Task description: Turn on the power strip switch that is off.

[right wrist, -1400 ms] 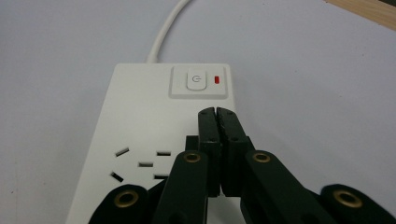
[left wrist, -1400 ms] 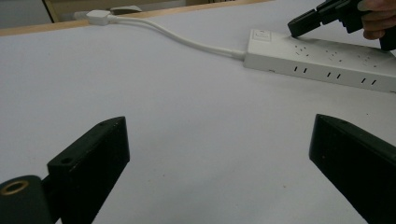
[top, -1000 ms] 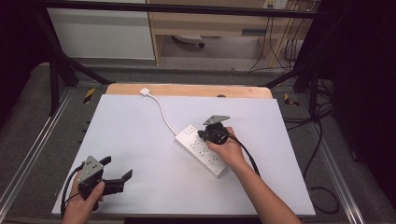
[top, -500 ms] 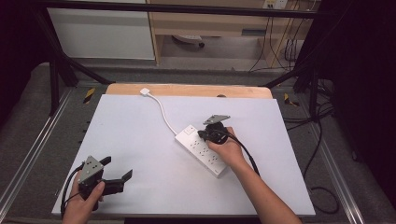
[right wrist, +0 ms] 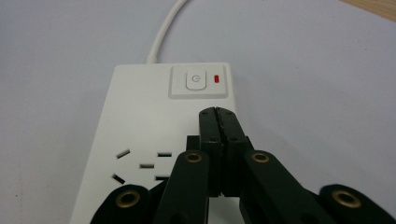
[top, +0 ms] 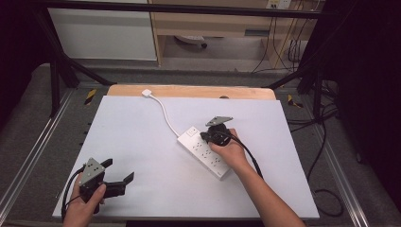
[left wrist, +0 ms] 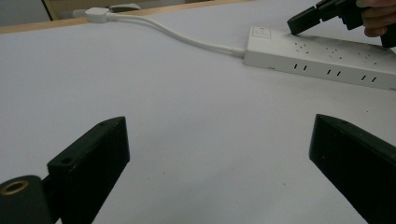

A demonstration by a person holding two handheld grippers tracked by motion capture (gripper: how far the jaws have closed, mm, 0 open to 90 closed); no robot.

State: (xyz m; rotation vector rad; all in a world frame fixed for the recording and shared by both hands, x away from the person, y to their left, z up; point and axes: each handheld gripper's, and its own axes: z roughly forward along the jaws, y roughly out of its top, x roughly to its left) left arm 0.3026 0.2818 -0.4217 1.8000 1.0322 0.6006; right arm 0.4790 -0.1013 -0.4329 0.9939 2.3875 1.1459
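The power strip [top: 204, 152] lies slantwise right of the table's [top: 142, 142] middle, its cable running to the far edge; its red lamp [right wrist: 216, 78] glows, so the switching looks done or due; the right gripper [right wrist: 218, 114], pressed together, hovers just short of the switch [right wrist: 195, 80]; the left gripper [top: 118, 176], spread wide, waits at the near left corner; dim cabinets and cables behind.

The power strip [right wrist: 140, 135] looks like smooth white plastic with a slight sheen, and its cord [top: 165, 113] like smooth white plastic or rubber. The bench [top: 142, 137] has a matt, pale, paper-like cover, with bare wood along its far edge. Both tongs, left [left wrist: 219, 158] and right [right wrist: 217, 116], are matt black plastic with brass-coloured rivets.
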